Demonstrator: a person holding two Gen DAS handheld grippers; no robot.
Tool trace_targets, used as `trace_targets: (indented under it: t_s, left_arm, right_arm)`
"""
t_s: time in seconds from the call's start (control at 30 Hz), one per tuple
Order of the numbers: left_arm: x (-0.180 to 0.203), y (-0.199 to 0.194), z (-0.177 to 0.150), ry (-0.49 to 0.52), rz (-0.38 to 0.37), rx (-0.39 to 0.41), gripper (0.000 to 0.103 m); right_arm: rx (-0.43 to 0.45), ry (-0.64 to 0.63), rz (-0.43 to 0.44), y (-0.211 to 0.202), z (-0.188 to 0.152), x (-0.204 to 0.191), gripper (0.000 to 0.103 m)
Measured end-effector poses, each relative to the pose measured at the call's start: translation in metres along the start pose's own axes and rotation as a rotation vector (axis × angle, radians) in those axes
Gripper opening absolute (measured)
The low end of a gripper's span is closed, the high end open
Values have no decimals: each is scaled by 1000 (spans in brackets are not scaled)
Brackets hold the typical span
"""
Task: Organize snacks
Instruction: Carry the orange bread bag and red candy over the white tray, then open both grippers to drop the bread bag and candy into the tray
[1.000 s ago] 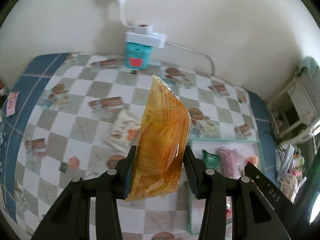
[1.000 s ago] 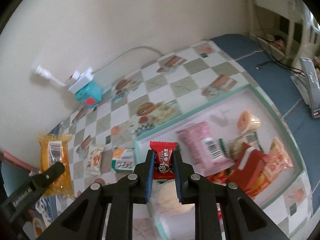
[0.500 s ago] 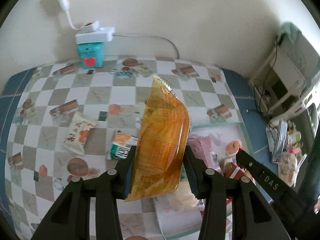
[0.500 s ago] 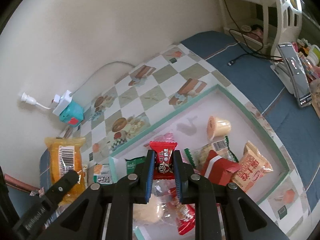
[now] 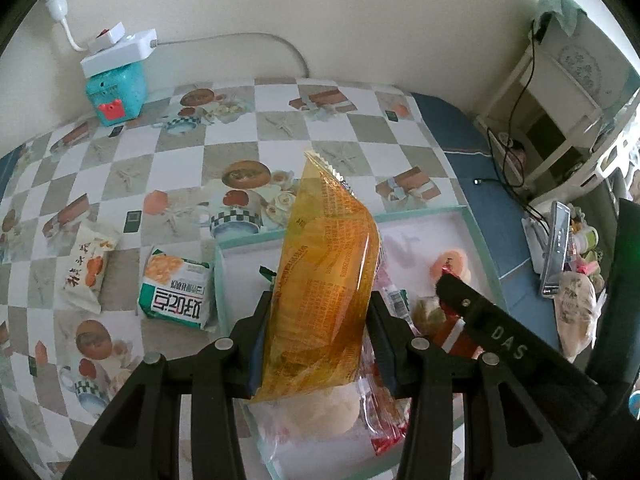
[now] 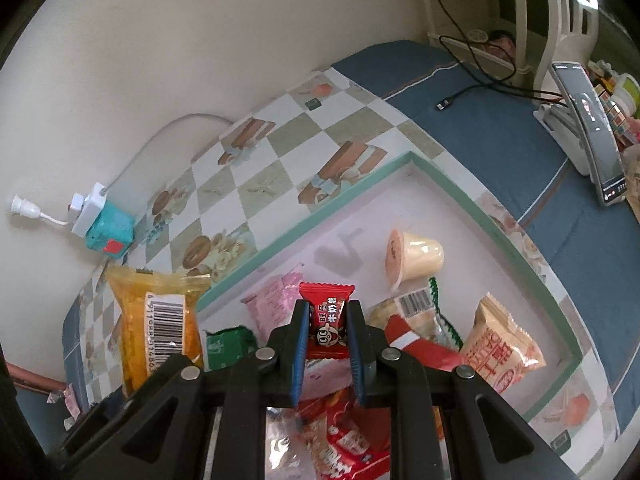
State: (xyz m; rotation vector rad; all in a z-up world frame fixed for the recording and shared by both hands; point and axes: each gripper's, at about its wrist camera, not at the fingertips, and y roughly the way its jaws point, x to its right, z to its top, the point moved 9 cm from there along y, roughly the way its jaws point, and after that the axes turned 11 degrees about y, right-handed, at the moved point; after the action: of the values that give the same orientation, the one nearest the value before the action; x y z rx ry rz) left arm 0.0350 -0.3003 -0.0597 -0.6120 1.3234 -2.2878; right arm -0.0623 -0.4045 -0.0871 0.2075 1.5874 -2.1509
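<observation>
Holding: left tool (image 5: 320,340) clamps orange bag (image 5: 328,280) low; light, crinkly, slippery film; right tool (image 6: 326,340) pinches red candy (image 6: 327,316), small, stiff; tray (image 6: 520,256) at 12 o'clock.

We're in soft, even daylight; the wall (image 5: 360,8) ahead reads bright and slightly washed. A faint shadow sits on the tray (image 6: 340,246) floor beyond the right tongs. Fisheye bends every edge, corners vignette black, and detail is mildly soft throughout.
</observation>
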Motion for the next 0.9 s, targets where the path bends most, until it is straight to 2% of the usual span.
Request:
trace_targets:
  t_s: [0.37,0.6,0.9]
  left_arm:
    - [-2,23,2,-17,-21,-22,47]
    - [-2,22,7,-10,-26,-3,46]
    - [-6,28,2,-18,-11,-30,46]
  right_arm:
    - [-20,5,-34,18,4,5,20]
    - [-23,-4,-42,23,2,4,20]
    - [-42,5,-64,31,-1,9,21]
